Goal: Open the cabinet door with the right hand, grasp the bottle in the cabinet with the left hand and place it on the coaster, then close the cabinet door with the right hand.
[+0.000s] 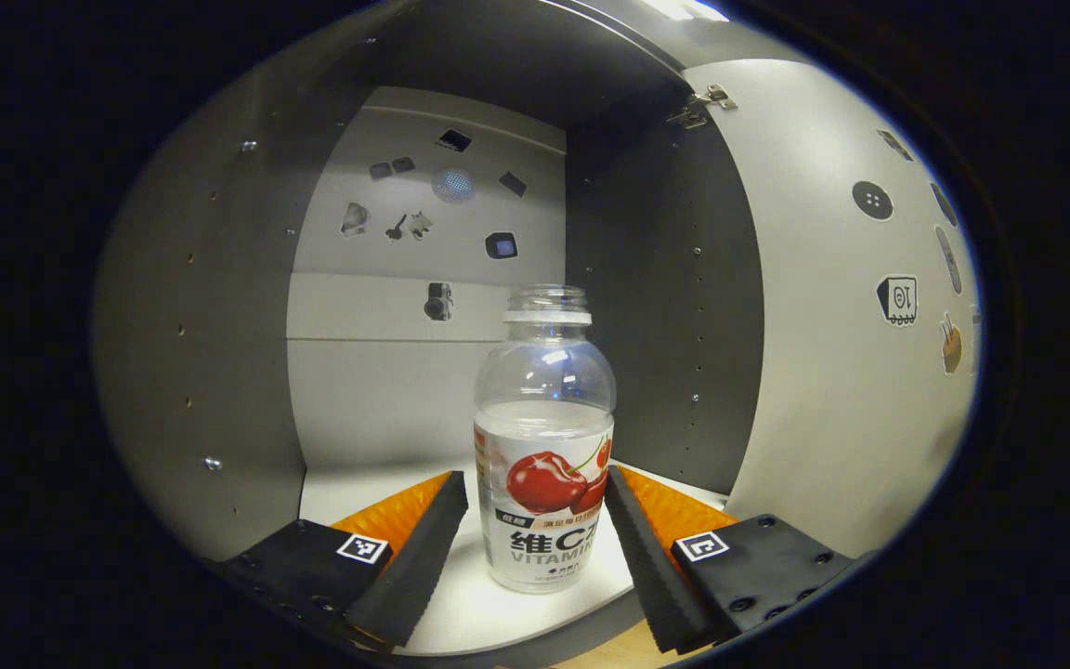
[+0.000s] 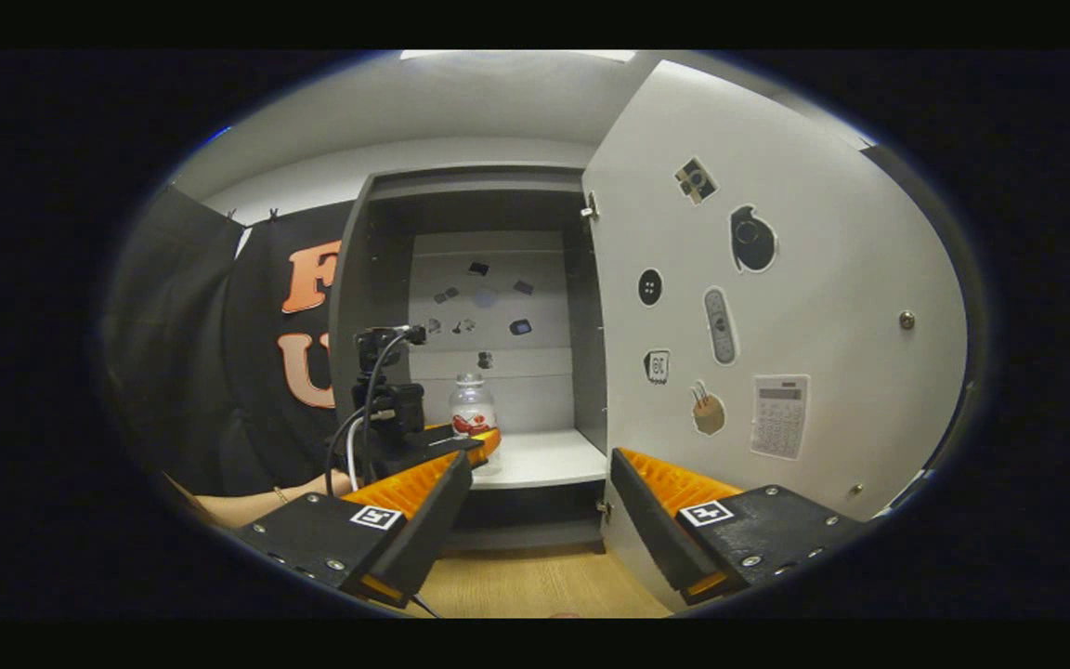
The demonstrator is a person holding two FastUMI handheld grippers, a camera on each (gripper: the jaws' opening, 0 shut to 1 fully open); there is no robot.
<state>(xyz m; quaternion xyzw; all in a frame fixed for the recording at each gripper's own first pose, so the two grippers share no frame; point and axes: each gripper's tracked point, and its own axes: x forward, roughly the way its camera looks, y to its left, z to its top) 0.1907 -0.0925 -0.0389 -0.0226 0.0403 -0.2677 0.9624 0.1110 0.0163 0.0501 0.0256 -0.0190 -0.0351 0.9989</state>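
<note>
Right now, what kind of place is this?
Likely a staged test booth, not a home: a sticker-covered cabinet with its door open, one bottle on the shelf, and black cloth as wall.

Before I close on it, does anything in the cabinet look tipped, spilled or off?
One oddity: the clear plastic bottle with the cherry label has no cap, its neck open. It stands upright on the white shelf, no spill visible, between the open left tool's fingers.

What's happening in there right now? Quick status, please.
Left gripper open, fingers either side of bottle, not gripping. Right gripper open, empty. Door open. Nothing blocking.
</note>
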